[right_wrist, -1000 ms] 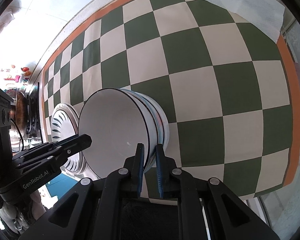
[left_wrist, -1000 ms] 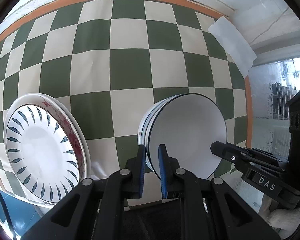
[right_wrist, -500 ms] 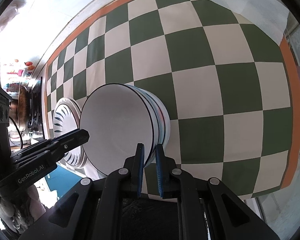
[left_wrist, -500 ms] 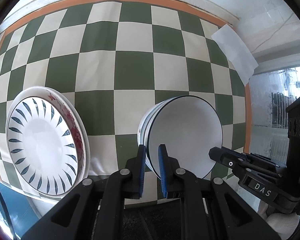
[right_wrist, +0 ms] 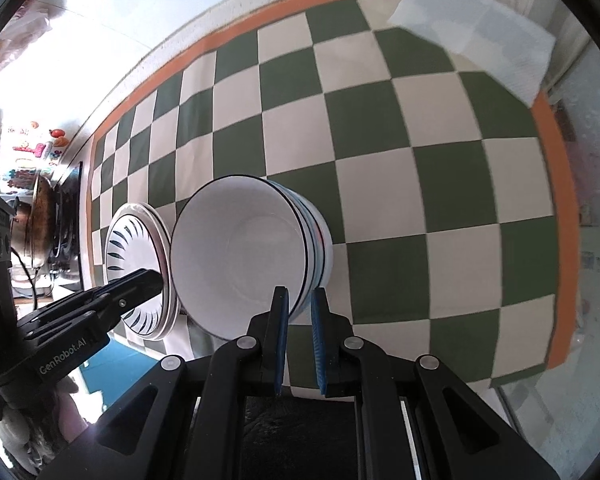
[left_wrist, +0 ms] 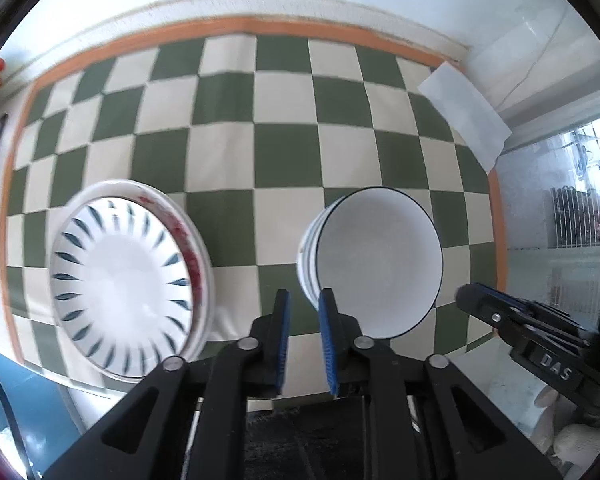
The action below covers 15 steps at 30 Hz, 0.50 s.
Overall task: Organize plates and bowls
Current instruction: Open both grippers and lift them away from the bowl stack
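On the checked cloth [left_wrist: 284, 156] the crockery lies sorted by kind: a stack of plates [left_wrist: 124, 280] at one side, a nest of bowls [left_wrist: 376, 264] at the other, with a strip of bare cloth between them so that neither pile crowds its neighbour. The plates are stacked flat, the one with dark petal marks on top and a red-patterned rim showing beneath it. The bowls sit one inside another, the top one plain white with a thin dark rim, its mouth facing up; nesting them keeps the pile compact and steady. A folded white sheet [left_wrist: 464, 116] lies at the far corner of the cloth, well apart from both piles.

The left gripper [left_wrist: 303, 338] hangs above the near edge of the bowls, pointing down. Its jaws have just been opening and now stand slightly parted, with only cloth seen through the gap and no rim between the blue pads [left_wrist: 283, 344]. The right gripper [right_wrist: 299, 340] hangs over the opposite side of the same pile; its jaws too have just been opening and stand a little apart, gripping nothing, the bowls' edge showing just beyond the tips.

Two grippers at opposite rims suit a two-sided hold on the bowls. With both now loose and clear of the rims, the bowls look set down where they belong.
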{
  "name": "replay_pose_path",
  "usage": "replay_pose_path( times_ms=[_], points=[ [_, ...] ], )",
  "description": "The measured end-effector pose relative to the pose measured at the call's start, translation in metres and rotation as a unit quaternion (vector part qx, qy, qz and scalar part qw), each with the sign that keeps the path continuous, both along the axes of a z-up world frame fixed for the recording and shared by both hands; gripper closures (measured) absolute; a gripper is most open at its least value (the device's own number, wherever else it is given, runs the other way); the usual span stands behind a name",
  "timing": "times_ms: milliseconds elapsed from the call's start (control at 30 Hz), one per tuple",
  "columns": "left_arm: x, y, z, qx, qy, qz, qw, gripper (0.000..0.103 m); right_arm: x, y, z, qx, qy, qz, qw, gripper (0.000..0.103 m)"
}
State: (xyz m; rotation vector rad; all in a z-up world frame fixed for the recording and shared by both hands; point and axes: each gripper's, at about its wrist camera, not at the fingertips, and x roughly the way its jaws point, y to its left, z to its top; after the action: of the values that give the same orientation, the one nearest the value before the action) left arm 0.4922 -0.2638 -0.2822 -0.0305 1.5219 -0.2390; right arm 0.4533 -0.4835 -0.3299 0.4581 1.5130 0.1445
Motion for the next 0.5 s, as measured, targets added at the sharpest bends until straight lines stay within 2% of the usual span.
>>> replay_pose_path(
  times_ms=[33,100,200,233,267,300,333,500],
  points=[
    [-0.004,0.002,0.006,0.002,-0.01,-0.002,0.9999,0.081,-0.004,0.0,0.007,-0.006,-0.008,-0.003,1.0,0.078],
    [-0.013,0.007,0.021,0.002,-0.033,-0.008,0.9994,0.078,-0.017,0.001,0.024,-0.021,-0.032,-0.008,0.999,0.059],
    [-0.027,0.012,0.044,0.009,-0.07,-0.018,0.9973,0.062,-0.037,0.004,0.051,-0.036,-0.065,-0.017,0.997,0.041],
    [-0.031,0.013,0.05,0.012,-0.081,-0.021,0.9964,0.05,-0.043,0.006,0.058,-0.04,-0.074,-0.019,0.996,0.037],
    [-0.037,0.014,0.059,0.012,-0.096,-0.025,0.995,0.033,-0.05,0.007,0.067,-0.046,-0.085,-0.02,0.995,0.03],
    [-0.041,0.015,0.066,0.01,-0.106,-0.028,0.994,0.025,-0.057,0.01,0.077,-0.053,-0.094,-0.02,0.994,0.023],
    [-0.047,0.017,0.075,0.009,-0.119,-0.03,0.9924,0.016,-0.064,0.014,0.086,-0.061,-0.103,-0.018,0.993,0.021],
    [-0.071,0.025,0.108,0.011,-0.166,-0.033,0.9855,0.007,-0.099,0.031,0.129,-0.09,-0.149,-0.016,0.985,0.011]
  ],
)
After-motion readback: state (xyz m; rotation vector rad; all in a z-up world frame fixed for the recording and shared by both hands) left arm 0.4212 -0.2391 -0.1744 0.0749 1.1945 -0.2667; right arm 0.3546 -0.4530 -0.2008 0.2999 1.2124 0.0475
